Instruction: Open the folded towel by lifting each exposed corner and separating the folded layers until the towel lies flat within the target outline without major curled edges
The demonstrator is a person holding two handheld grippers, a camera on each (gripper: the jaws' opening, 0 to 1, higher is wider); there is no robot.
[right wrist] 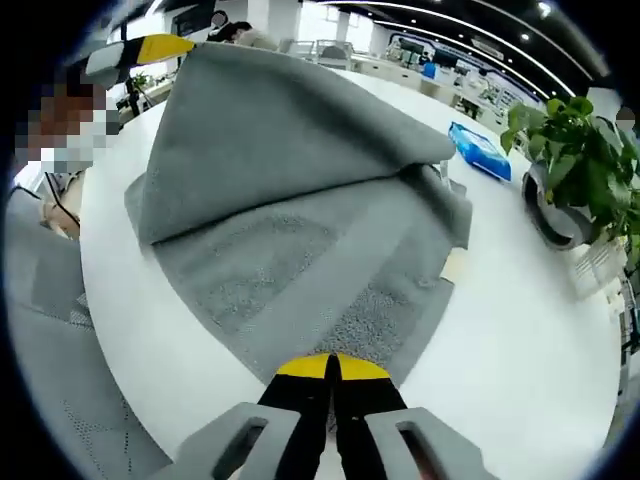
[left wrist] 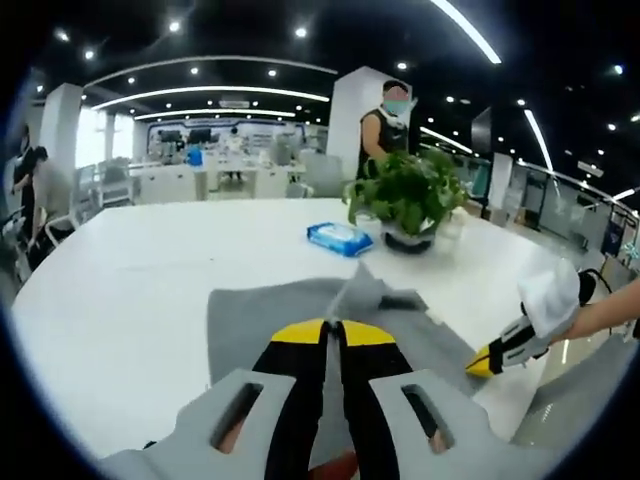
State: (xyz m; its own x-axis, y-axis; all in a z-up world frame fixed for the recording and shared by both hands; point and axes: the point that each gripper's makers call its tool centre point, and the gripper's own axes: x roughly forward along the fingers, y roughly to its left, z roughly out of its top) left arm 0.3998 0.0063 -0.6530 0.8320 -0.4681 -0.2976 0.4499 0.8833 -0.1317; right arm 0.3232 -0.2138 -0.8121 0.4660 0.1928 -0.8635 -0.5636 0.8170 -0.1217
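Note:
A grey towel (right wrist: 300, 250) lies partly folded on the white table (left wrist: 120, 300). My left gripper (left wrist: 335, 328) is shut on a corner of the upper layer, and grey fabric runs up to its yellow tips. That layer (right wrist: 280, 120) is lifted like a tent, and the left gripper (right wrist: 160, 47) holds its high corner at the top left of the right gripper view. My right gripper (right wrist: 332, 367) is shut on the near edge of the lower layer, low by the table. In the left gripper view the right gripper (left wrist: 482, 365) pins the towel (left wrist: 260, 320) at its right side.
A potted plant (left wrist: 405, 195) (right wrist: 580, 160) and a blue pack of wipes (left wrist: 340, 238) (right wrist: 480, 150) stand beyond the towel. A person (left wrist: 385, 125) stands behind the table. A small tan mark (right wrist: 455, 265) shows by the towel's edge. The table's rounded edge (right wrist: 110, 330) is close.

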